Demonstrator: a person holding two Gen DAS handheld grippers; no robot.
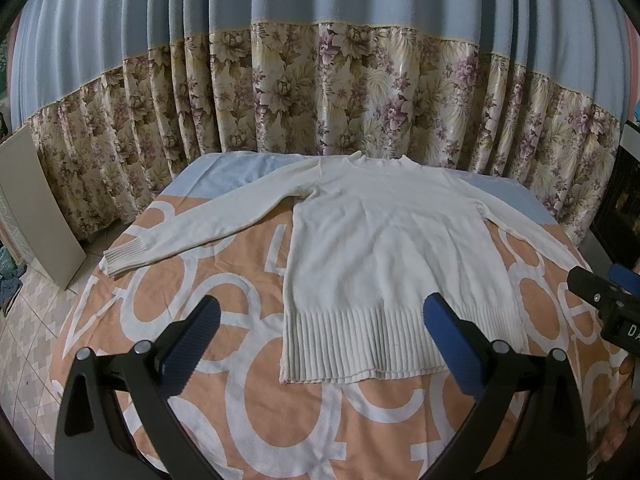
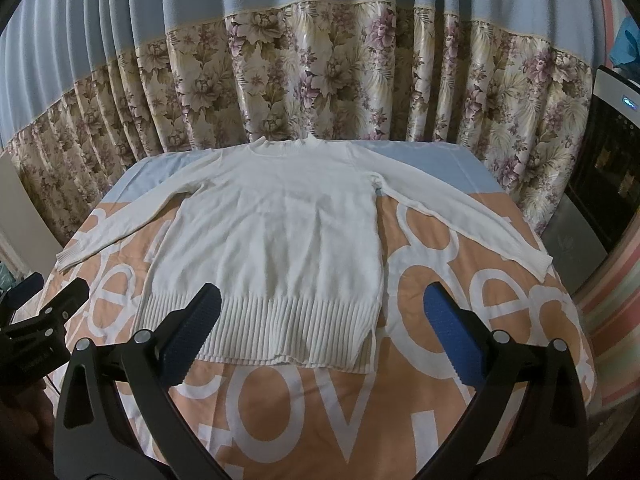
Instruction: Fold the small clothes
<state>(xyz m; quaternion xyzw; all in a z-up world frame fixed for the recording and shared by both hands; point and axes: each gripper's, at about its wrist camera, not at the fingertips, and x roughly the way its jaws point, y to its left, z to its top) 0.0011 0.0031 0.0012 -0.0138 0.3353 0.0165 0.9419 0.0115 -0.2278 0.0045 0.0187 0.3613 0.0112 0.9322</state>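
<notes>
A white knit sweater (image 1: 372, 248) lies flat on the table, collar toward the curtain, ribbed hem nearest me, both sleeves spread outward. My left gripper (image 1: 320, 312) hovers open above the hem's left half, nothing between its blue pads. In the right wrist view the same sweater (image 2: 276, 236) fills the middle, and my right gripper (image 2: 322, 308) stands open over the hem's right part, holding nothing. The right gripper (image 1: 600, 300) shows at the far right of the left wrist view, and the left gripper (image 2: 48, 312) at the far left of the right wrist view.
The table wears an orange cloth with white letters (image 1: 256, 408) and a light blue band at the back. A flowered curtain (image 1: 320, 88) hangs close behind. A beige board (image 1: 36, 208) leans at left; a dark appliance (image 2: 612, 168) stands at right. Tiled floor (image 1: 28, 332) lies left.
</notes>
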